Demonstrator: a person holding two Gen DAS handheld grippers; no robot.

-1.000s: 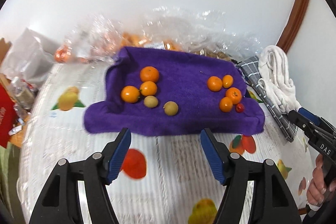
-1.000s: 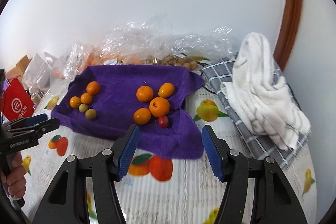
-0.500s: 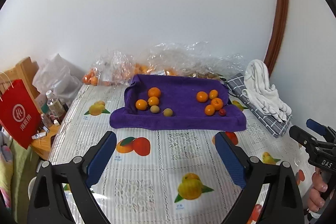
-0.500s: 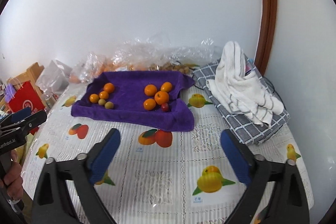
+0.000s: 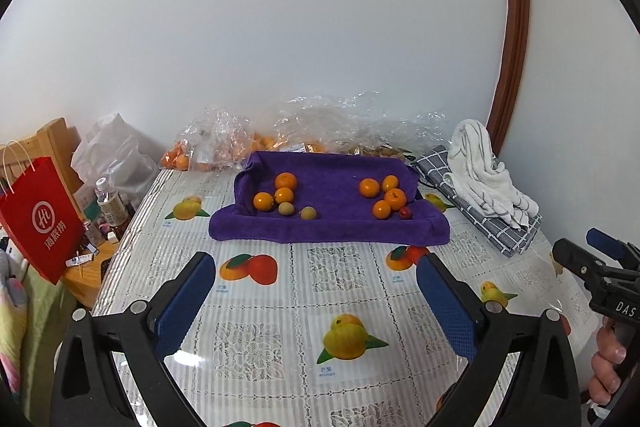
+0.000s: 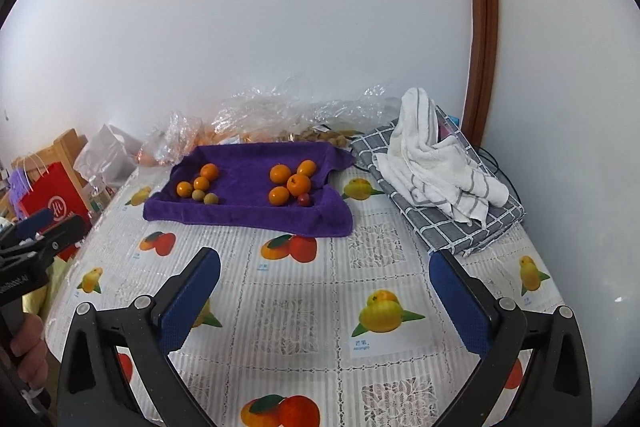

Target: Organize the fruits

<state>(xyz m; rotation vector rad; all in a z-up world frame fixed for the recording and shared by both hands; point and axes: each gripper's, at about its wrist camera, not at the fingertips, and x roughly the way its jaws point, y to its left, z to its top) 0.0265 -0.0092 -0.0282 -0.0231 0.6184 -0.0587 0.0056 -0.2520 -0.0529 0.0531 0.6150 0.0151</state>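
Fruits: two clusters on the purple towel (image 5: pixel 328 223), mid-frame, oranges (image 5: pixel 285 182) left, oranges (image 5: pixel 369 187) with red fruit (image 5: pixel 405 212) right | Tongs: my left tongs (image 5: pixel 316 301) opening, right tongs (image 6: pixel 325 297) wide apart; both empty, over the counter (image 5: pixel 280 307) | Progress: grouping apparently done; bagged fruit behind possibly left

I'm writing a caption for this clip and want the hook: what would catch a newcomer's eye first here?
The purple towel in the middle of the fruit-print tablecloth stands out, with oranges on it in two clusters: one at left with two small greenish fruits, one at right with a small red fruit. Behind it lie crinkled clear plastic bags; to the right, a white striped towel on a grey checked cloth.
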